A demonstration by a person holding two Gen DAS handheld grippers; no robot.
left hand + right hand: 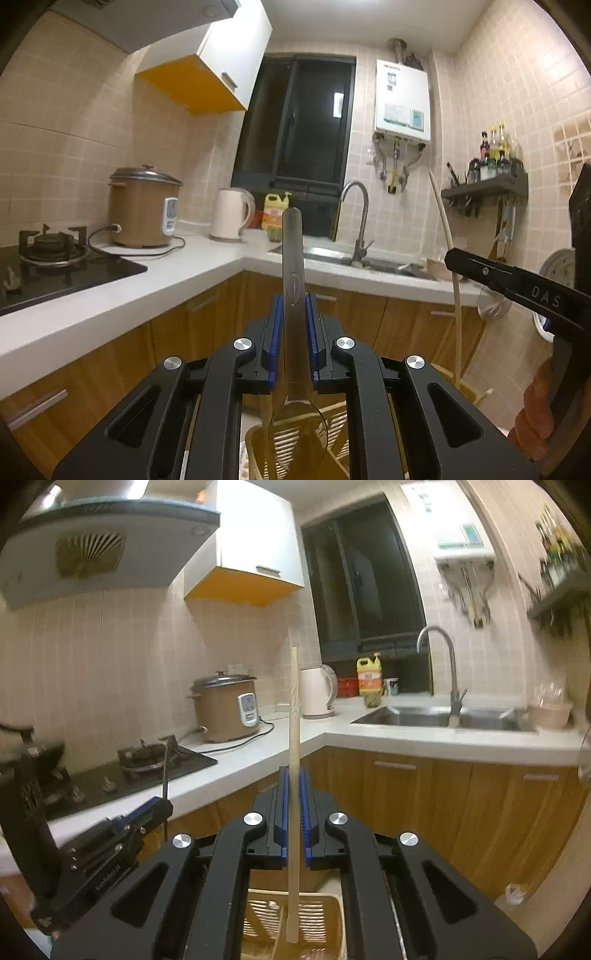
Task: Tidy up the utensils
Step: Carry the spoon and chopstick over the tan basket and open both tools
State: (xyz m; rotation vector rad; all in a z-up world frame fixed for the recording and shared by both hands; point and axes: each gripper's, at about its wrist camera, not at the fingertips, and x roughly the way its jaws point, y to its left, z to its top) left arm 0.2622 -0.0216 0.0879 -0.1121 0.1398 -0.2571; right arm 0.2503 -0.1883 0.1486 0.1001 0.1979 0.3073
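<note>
My left gripper (294,306) is shut on a metal spoon (293,254); the handle stands up and the bowl hangs below the blue pads. Under it sits a woven utensil basket (334,417). At the right of the left wrist view, my right gripper (452,260) grips a long wooden chopstick (448,236). In the right wrist view, the right gripper (293,779) is shut on that upright chopstick (293,709), whose lower end hangs over the basket (317,915). The left gripper (162,806) shows at lower left with the spoon (166,768) edge-on.
An L-shaped white counter (207,266) carries a gas hob (51,251), rice cooker (142,206), kettle (231,214) and a sink (436,716) with a tall faucet (448,664). Wooden cabinet doors (406,805) run below. A wall shelf of bottles (487,184) hangs at right.
</note>
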